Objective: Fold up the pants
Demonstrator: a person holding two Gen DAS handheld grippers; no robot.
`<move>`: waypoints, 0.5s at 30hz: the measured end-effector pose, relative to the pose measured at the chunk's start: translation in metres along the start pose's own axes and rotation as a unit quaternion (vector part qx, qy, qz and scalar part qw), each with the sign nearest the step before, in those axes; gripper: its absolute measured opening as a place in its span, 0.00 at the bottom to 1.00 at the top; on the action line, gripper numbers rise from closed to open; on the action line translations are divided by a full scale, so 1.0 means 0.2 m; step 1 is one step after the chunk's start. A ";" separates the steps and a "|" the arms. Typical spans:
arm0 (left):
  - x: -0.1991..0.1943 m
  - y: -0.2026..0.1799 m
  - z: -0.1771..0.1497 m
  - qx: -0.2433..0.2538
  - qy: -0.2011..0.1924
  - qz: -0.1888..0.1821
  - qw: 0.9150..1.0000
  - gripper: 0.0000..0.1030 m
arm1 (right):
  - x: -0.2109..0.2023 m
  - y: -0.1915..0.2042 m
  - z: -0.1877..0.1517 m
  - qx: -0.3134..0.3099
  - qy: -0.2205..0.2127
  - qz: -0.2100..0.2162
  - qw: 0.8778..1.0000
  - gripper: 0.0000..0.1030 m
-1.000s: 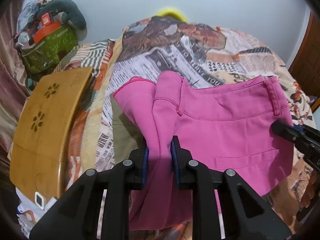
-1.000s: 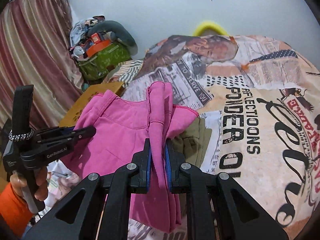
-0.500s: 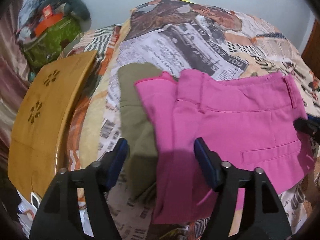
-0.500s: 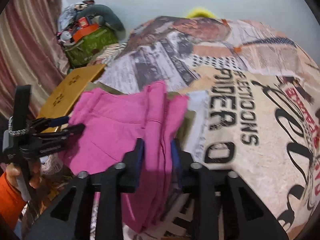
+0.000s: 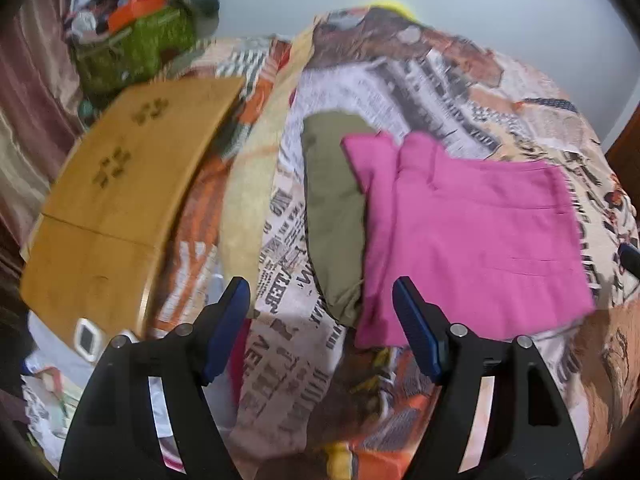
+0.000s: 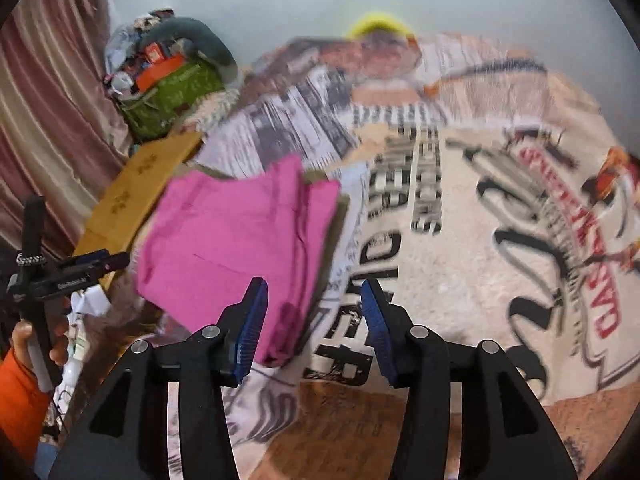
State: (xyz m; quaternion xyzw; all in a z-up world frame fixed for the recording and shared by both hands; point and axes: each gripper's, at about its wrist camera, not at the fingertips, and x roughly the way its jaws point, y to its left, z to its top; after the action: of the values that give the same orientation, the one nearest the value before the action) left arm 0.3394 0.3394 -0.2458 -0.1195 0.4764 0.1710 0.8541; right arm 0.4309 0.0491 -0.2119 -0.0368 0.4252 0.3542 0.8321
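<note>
The pink pants (image 5: 472, 232) lie folded flat on the printed bedspread (image 5: 400, 80), partly over an olive-green garment (image 5: 332, 208). My left gripper (image 5: 322, 320) is open and empty, just short of the pants' near left corner. In the right wrist view the pink pants (image 6: 232, 240) lie left of centre. My right gripper (image 6: 314, 320) is open and empty, its left pad near the pants' near edge. The left gripper (image 6: 100, 260) also shows at the far left of that view, held in a hand.
A wooden lap table (image 5: 120, 184) lies on the bed's left side. A green bag with piled items (image 5: 136, 40) stands by the curtain at the back left. The bedspread stretches bare to the right (image 6: 500, 240). Loose clutter lies at the bed's near left edge (image 5: 60, 380).
Both grippers have opened and let go of the pink pants, which dropped flat onto the bed. Both grippers have pulled back toward me.
</note>
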 end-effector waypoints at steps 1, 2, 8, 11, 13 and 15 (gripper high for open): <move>-0.07 -0.02 0.00 0.004 -0.009 -0.001 1.000 0.71 | -0.05 0.02 0.01 -0.003 -0.010 0.002 1.000 0.43; -0.12 -0.03 0.01 0.006 -0.016 -0.002 1.000 0.71 | -0.11 0.04 0.02 -0.006 -0.021 0.007 1.000 0.43; -0.66 -0.16 -0.01 0.028 -0.104 -0.030 0.994 0.71 | -0.51 0.23 0.08 -0.038 -0.101 0.034 0.994 0.43; -0.90 -0.21 -0.05 0.037 -0.143 -0.040 0.988 0.72 | -0.71 0.34 0.06 -0.056 -0.143 0.049 0.987 0.44; -1.08 -0.25 -0.09 0.044 -0.172 -0.046 0.983 0.72 | -0.85 0.41 0.03 -0.065 -0.169 0.063 0.981 0.44; -1.25 -0.29 -0.15 0.053 -0.203 -0.053 0.976 0.72 | -0.99 0.48 0.00 -0.075 -0.195 0.073 0.975 0.44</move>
State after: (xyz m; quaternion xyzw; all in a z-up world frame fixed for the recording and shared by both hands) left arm 0.2175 0.2307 -0.0445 -0.0619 0.2946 0.1205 0.9460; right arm 0.2948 0.0093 -0.0440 0.0019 0.2286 0.4452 0.8658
